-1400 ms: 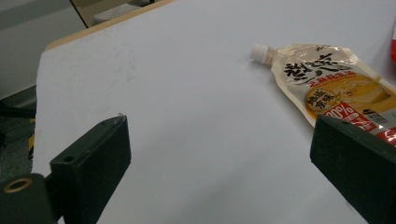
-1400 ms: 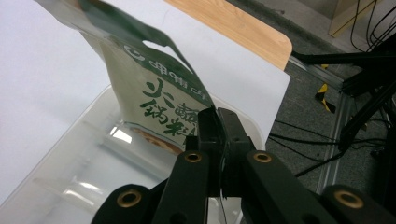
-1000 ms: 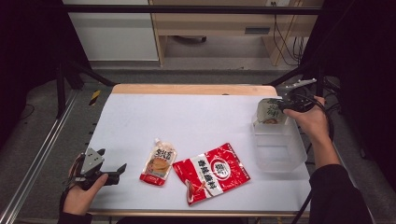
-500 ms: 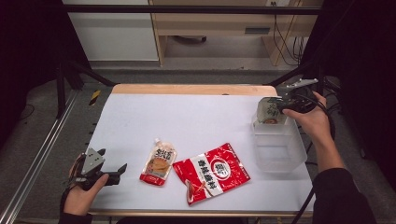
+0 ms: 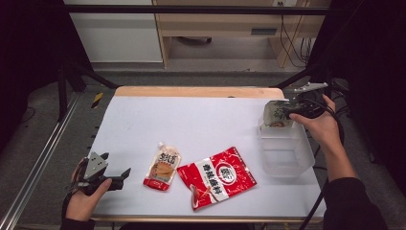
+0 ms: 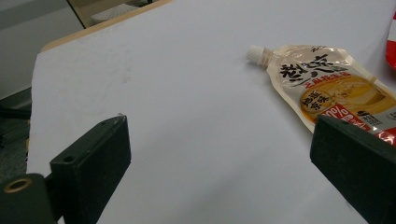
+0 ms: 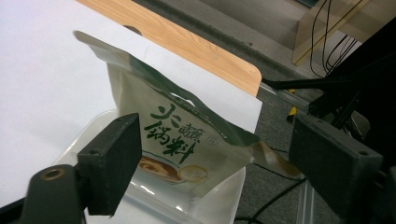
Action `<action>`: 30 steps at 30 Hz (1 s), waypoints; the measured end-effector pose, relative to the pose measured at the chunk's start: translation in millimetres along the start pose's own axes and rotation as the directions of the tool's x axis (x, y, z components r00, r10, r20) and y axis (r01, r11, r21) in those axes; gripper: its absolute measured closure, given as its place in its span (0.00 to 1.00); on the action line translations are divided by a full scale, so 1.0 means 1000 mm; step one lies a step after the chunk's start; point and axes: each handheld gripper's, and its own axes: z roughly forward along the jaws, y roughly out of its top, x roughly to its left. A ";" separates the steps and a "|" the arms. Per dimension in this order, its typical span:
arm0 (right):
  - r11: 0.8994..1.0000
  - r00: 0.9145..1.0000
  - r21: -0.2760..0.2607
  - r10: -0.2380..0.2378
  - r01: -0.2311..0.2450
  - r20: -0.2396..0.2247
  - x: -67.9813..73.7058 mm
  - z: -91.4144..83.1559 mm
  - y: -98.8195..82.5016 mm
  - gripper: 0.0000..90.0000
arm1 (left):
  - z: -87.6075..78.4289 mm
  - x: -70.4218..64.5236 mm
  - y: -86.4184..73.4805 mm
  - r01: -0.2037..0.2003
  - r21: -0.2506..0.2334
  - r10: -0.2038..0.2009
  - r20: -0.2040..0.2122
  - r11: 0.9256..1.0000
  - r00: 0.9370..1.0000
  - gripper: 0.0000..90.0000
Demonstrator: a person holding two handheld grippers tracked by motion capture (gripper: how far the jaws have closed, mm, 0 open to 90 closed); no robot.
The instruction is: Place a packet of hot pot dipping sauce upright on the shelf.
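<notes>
A pale green-and-white pouch (image 5: 276, 115) (image 7: 187, 135) stands tilted at the far end of a clear plastic container (image 5: 285, 153) (image 7: 116, 205) on the table's right side. My right gripper (image 5: 286, 111) (image 7: 215, 158) hovers just right of the pouch. Its jaws are wide apart on either side of the pouch and do not press it. At the table's front left, my left gripper (image 5: 122, 176) (image 6: 219, 154) is held open low over bare tabletop. To its right lies a spouted sauce pouch (image 5: 163, 166) (image 6: 327, 88).
A red flat packet (image 5: 218, 176) (image 6: 392, 46) lies at front centre beside the spouted pouch. The white table (image 5: 201, 120) has a wooden strip along its far edge. Dark frame bars and cables stand to the right.
My right hand and gripper have sunk slightly by the green pouch. The left gripper and the two lying packets have stayed put.
</notes>
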 end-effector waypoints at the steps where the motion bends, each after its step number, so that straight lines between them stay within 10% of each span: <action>1: 1.000 1.000 -0.010 0.000 0.000 -0.001 0.001 -0.003 0.000 0.19 | 0.000 0.000 0.000 -0.001 0.000 0.001 0.001 1.000 1.000 0.06; 18: 0.993 0.997 -0.104 -0.055 0.049 -0.056 0.032 -0.056 -0.011 0.14 | 0.000 -0.002 0.001 -0.006 0.002 0.006 0.005 1.000 1.000 0.06; 30: 0.979 0.976 -0.173 -0.138 0.109 -0.170 0.105 -0.076 -0.014 0.09 | 0.000 -0.004 0.001 -0.013 0.008 0.013 0.020 1.000 1.000 0.06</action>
